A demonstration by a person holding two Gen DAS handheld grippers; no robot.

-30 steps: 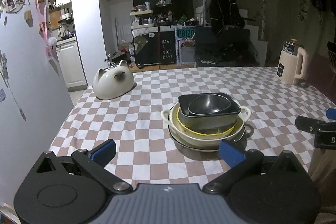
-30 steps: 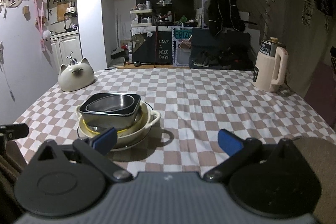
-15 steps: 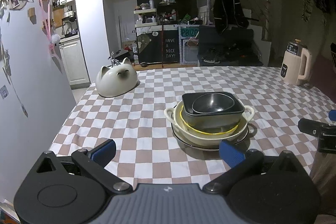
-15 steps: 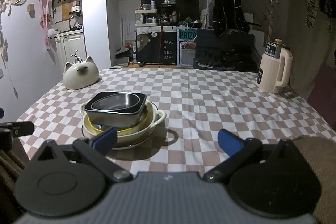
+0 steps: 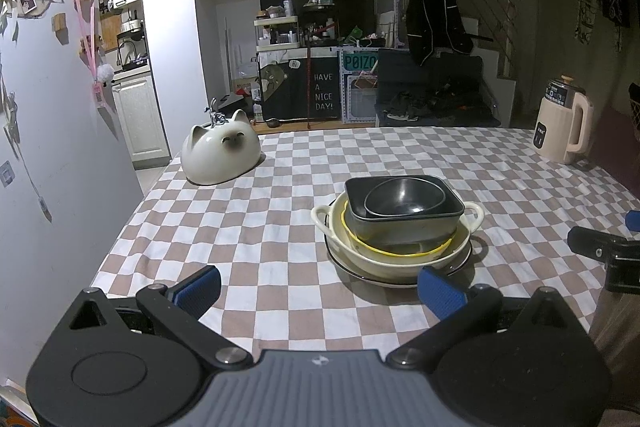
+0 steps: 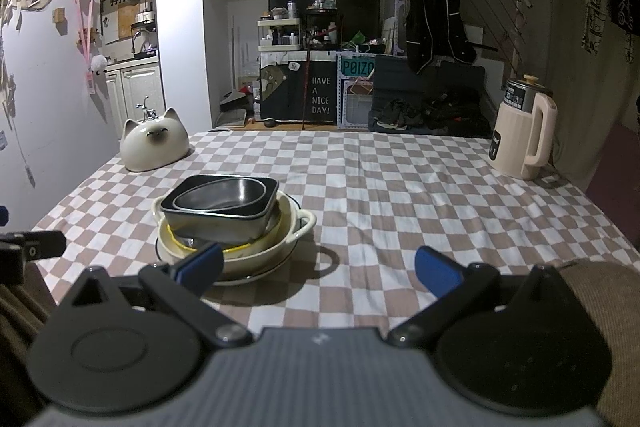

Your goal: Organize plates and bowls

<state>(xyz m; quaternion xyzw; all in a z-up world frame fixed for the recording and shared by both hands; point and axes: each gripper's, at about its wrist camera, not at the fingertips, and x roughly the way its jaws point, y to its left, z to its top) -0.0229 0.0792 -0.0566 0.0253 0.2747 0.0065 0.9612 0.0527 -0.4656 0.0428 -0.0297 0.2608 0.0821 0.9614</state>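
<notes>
With the left gripper [image 5: 318, 285] and right gripper [image 6: 318, 267] both wide open and empty, the loosely nested dish stack [image 5: 400, 227] could be toppled on the bench [image 5: 256, 219] if gripped off-centre.

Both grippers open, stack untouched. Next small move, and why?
Probably ease the left gripper forward and up toward the small dark round bowl on top. It nests inside the dark rectangular pan, which sits in the cream two-handled dish on a plate, so the stack unloads from the top. The right gripper points mostly at bare checkered tablecloth.
</notes>
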